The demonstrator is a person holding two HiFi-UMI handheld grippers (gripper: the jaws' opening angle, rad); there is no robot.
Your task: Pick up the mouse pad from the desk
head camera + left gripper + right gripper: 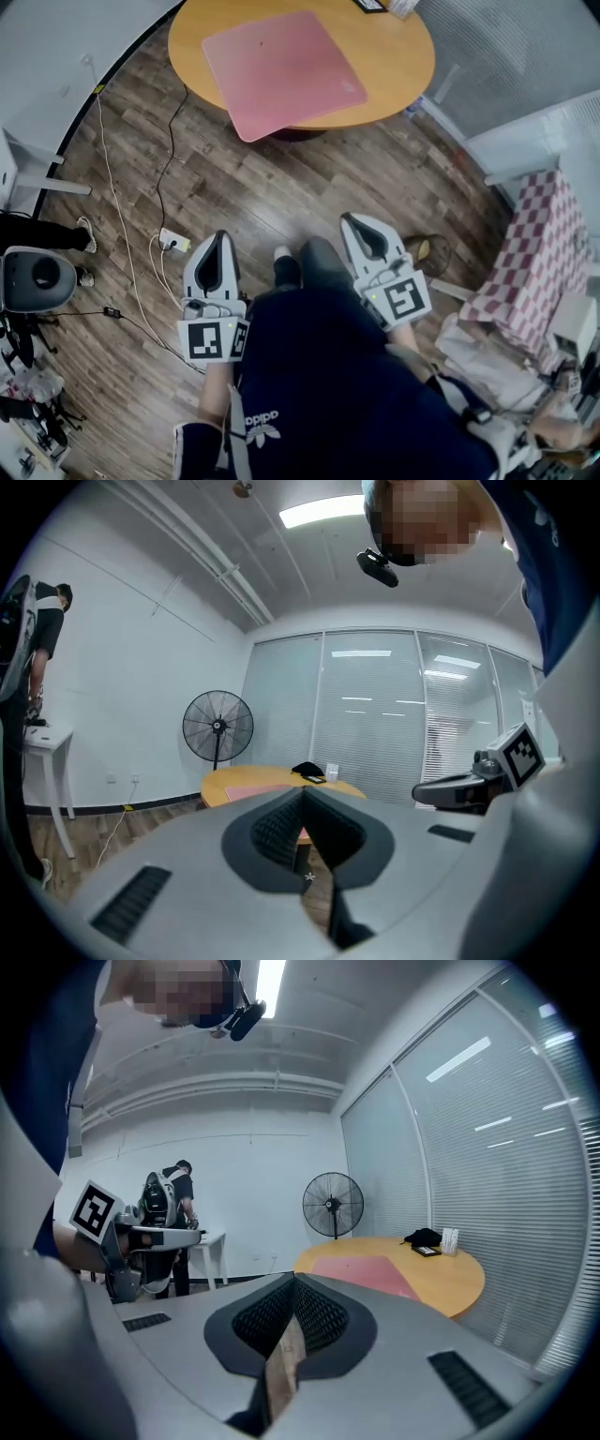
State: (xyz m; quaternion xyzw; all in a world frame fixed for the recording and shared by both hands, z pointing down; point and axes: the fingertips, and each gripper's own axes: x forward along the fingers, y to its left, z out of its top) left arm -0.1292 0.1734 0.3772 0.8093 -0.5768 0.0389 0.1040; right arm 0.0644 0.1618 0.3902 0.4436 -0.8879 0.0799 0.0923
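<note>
The pink mouse pad [281, 70] lies on the round wooden desk [394, 66], and its near corner hangs over the desk's edge. Both grippers are held low in front of the person, well short of the desk, over the wooden floor. My left gripper [221, 236] and my right gripper [351, 218] point toward the desk, both shut and empty. In the left gripper view the pad [251, 786] shows just beyond the closed left gripper [302, 795]. In the right gripper view the pad [361, 1271] lies to the right of the closed right gripper [292, 1283].
A power strip [173, 242] with trailing cables lies on the floor left of the left gripper. A checked cloth [536, 248] hangs at the right. A standing fan [217, 726] is behind the desk. A dark item and a small box [429, 1239] sit at the desk's far side.
</note>
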